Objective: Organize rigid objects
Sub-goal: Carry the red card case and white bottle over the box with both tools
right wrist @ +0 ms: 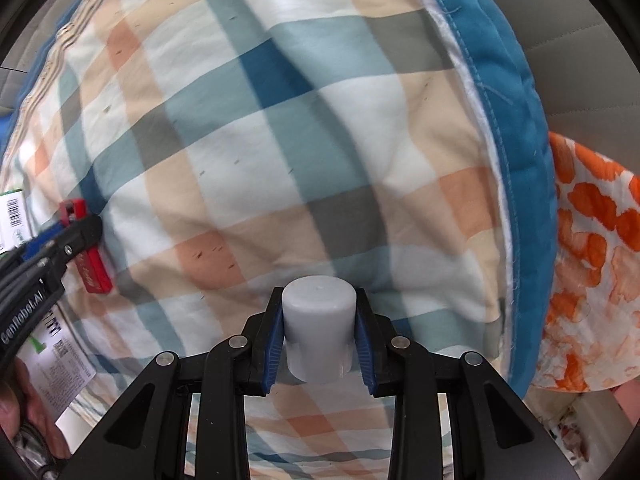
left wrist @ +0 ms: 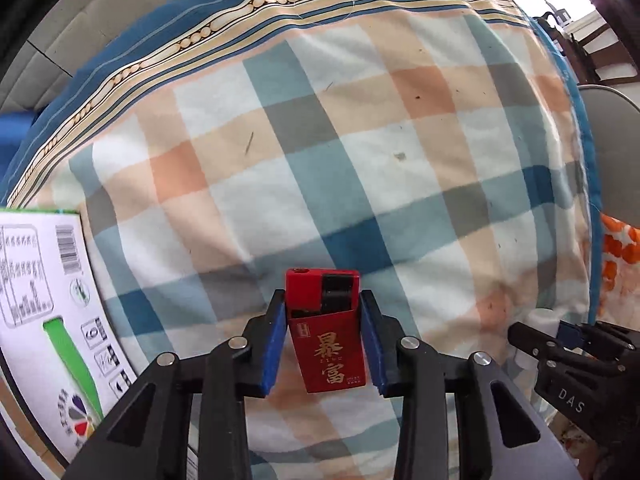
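Two claws are up over the checked quilt (left wrist: pixel 360 152), and each has something in its grip; the left claw (left wrist: pixel 324 340) is closed onto a red lighter (left wrist: pixel 326 332), its blue pads (left wrist: pixel 274 344) pressed against both long sides, the lighter upright between them with gold characters on its face and its black-and-red top poking out past the fingertips; from the right wrist view you can pick out that same lighter at the left edge, red body jutting out below the black finger that pinches it.

Over to the right claw (right wrist: pixel 319 332); it's clamped around a pale grey cylinder (right wrist: pixel 319 332), a cap or small bottle, I can't tell which; the flat round top faces away from the camera, and the blue pads (right wrist: pixel 273 340) touch it on either side; in the left wrist view this claw shows at the lower right edge, a sliver of white between its tips.

Beneath both lies the quilt, checked in orange, blue, grey and white with a blue border (right wrist: pixel 516 152); a printed white carton (left wrist: pixel 44 300) with a barcode and green stripe lies just beside the left claw, at the quilt's near left; an orange-and-white patterned cloth (right wrist: pixel 588 256) shows beyond the quilt's blue edge on the right.
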Action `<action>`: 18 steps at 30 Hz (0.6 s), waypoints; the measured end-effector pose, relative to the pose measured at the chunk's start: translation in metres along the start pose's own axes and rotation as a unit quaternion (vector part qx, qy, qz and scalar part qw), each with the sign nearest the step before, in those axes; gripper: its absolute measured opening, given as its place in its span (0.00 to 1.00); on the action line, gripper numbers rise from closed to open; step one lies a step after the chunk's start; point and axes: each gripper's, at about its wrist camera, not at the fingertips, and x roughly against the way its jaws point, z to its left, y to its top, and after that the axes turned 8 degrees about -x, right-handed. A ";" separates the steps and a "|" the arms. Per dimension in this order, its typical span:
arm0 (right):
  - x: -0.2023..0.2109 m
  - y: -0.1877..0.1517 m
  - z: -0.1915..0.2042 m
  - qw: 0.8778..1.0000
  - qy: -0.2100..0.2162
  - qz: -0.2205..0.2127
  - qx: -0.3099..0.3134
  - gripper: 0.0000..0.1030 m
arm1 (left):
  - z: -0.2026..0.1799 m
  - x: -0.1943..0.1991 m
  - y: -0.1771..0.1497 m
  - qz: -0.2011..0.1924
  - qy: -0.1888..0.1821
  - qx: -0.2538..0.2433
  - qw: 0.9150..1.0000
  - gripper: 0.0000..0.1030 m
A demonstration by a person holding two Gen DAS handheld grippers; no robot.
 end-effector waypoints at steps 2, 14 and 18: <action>0.002 -0.008 0.003 1.000 0.013 -0.002 0.001 0.33 | 0.001 0.009 -0.011 -0.010 -0.007 0.003 1.000 0.31; 0.050 -0.064 0.064 0.995 0.063 -0.044 0.057 0.33 | 0.027 0.112 -0.061 -0.102 -0.048 0.031 0.993 0.31; 0.080 -0.080 0.115 0.990 0.078 -0.060 0.099 0.33 | 0.053 0.152 -0.079 -0.135 -0.061 0.052 0.988 0.31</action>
